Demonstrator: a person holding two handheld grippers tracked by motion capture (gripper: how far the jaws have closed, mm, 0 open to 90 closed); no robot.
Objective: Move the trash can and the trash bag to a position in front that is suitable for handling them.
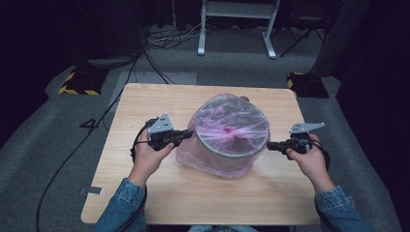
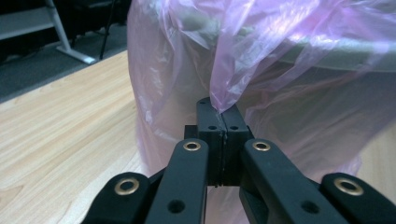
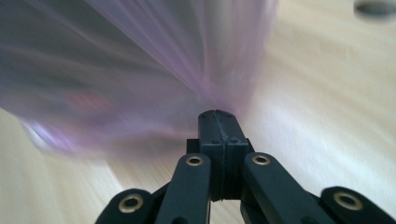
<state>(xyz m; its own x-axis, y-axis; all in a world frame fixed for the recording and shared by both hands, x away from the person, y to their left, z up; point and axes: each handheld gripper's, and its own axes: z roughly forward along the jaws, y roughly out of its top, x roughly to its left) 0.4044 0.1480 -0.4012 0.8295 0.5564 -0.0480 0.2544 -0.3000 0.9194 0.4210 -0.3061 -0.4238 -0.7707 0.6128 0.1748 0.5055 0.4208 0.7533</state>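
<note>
Dark floor and a white-legged frame (image 1: 238, 26) lie beyond the pale wooden surface (image 1: 145, 193), where both pairs of fingers meet a pink plastic bag (image 1: 227, 126) from opposite sides. In the left gripper view the left gripper (image 2: 219, 114) has its fingers pressed together, pinching a fold of the pink film that rises straight up from their tips; behind that fold the bag drapes over a grey round bin (image 2: 355, 56), whose rim runs just above the fingers. In the right gripper view the right gripper (image 3: 218, 116) also has its fingers pressed together, and the blurred pink film gathers to a point at their tips, so they appear to pinch it. Seen from the high view, the left gripper (image 1: 186, 134) touches the bag's left flank and the right gripper (image 1: 270, 145) its right flank, the bin standing between them in the middle of the surface. Each hand (image 1: 150, 157) grips its tool from behind, denim sleeves (image 1: 121, 208) trailing toward the near edge.
</note>
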